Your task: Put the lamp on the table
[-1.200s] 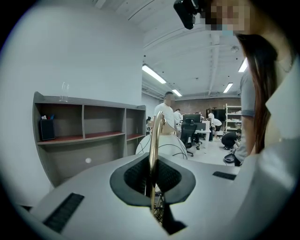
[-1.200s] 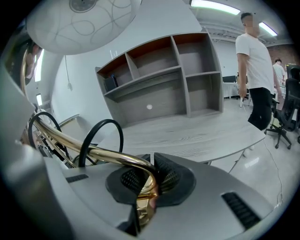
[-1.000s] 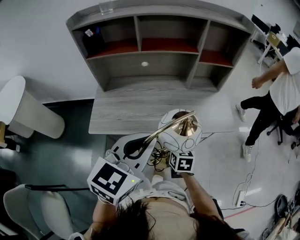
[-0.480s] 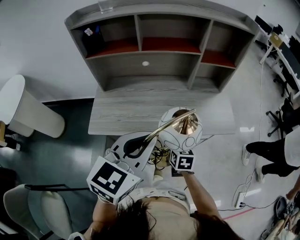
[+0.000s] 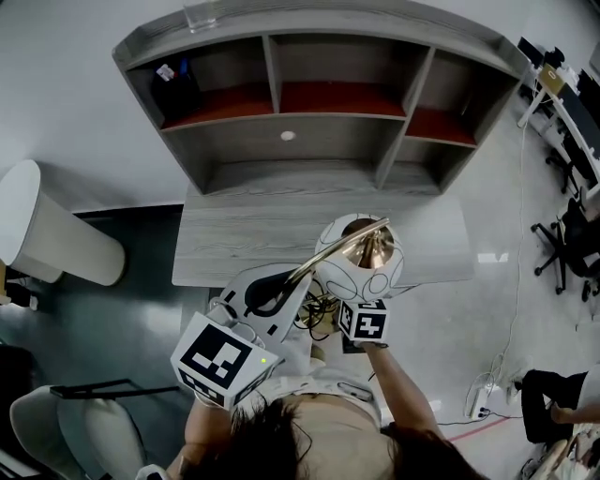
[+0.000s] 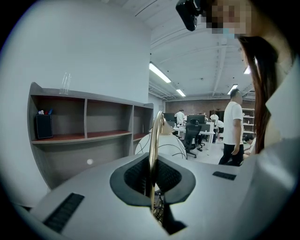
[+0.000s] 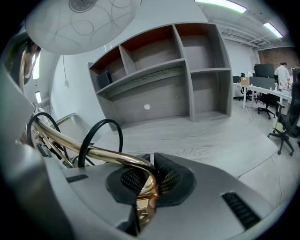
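The lamp has a white globe shade (image 5: 352, 267) and a curved brass arm (image 5: 328, 258). I hold it in the air over the near edge of the grey wooden table (image 5: 244, 239). My left gripper (image 5: 272, 298) is shut on the brass arm (image 6: 153, 150), which stands upright between its pads, with the shade (image 6: 164, 146) just beyond. My right gripper (image 5: 364, 298) is shut on the arm's bend (image 7: 140, 171), under the shade (image 7: 79, 18). Black cable loops (image 7: 101, 136) hang from the lamp.
A grey shelf unit (image 5: 319, 112) stands at the back of the table, with a glass (image 5: 202, 14) on top. A white rounded stand (image 5: 52, 234) is on the left and a chair (image 5: 75, 431) at lower left. A power strip (image 5: 483, 396) lies on the floor at right.
The person at the right has walked off toward the lower right corner. The table and shelf unit sit slightly nearer in view. Both grippers keep the same hold on the lamp.
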Tool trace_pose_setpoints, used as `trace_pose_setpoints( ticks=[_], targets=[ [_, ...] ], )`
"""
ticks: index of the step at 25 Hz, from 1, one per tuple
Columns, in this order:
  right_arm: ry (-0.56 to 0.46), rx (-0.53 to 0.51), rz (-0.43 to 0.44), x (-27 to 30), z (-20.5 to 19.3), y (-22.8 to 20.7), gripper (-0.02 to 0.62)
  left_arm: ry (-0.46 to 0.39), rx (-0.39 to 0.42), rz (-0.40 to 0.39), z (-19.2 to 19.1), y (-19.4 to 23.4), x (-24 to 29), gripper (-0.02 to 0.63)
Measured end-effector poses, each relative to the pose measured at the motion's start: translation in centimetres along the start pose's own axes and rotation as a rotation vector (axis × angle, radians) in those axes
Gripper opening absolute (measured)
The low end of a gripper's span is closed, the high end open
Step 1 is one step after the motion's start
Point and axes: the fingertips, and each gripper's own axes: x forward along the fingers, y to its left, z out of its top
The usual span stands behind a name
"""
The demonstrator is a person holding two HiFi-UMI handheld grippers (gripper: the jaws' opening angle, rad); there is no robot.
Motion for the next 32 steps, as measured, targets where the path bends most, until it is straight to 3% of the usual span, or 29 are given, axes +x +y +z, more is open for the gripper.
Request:
trace_pose_setpoints(
  ticks=[32],
  targets=[
    [0.054, -0.021, -0.005, 12.1, 6.9, -0.3, 0.029, 0.029, -0.058, 0.014, 0.5, 13.0, 6.8, 0.01]
  ],
)
